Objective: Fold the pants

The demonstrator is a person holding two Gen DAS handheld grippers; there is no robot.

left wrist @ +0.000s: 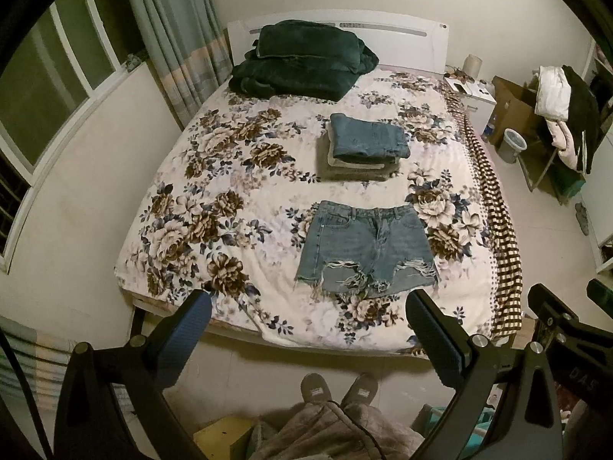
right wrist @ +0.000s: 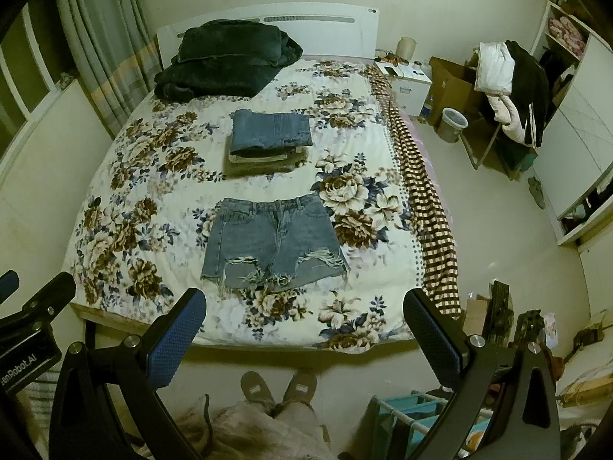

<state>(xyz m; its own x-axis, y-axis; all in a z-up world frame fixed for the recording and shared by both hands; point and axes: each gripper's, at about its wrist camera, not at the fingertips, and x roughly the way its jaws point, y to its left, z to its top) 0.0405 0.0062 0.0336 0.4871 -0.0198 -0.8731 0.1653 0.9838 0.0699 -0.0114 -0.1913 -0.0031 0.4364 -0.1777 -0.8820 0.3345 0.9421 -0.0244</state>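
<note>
A pair of frayed blue denim shorts (left wrist: 364,247) lies flat and unfolded on the floral bedspread (left wrist: 214,176), waistband away from me; it also shows in the right wrist view (right wrist: 274,243). My left gripper (left wrist: 308,316) is open and empty, held above the foot of the bed, short of the shorts' hem. My right gripper (right wrist: 304,314) is open and empty, also above the bed's foot edge. Behind the shorts sits a stack of folded pants (left wrist: 364,145), topped by folded jeans (right wrist: 270,132).
A dark green folded blanket (left wrist: 302,59) lies at the headboard. A checked cloth (right wrist: 417,176) hangs over the bed's right side. A nightstand (right wrist: 406,76), cardboard box, bin (right wrist: 452,124) and a clothes-laden chair (right wrist: 509,88) stand on the right. My slippered feet (right wrist: 277,385) are at the bed's foot.
</note>
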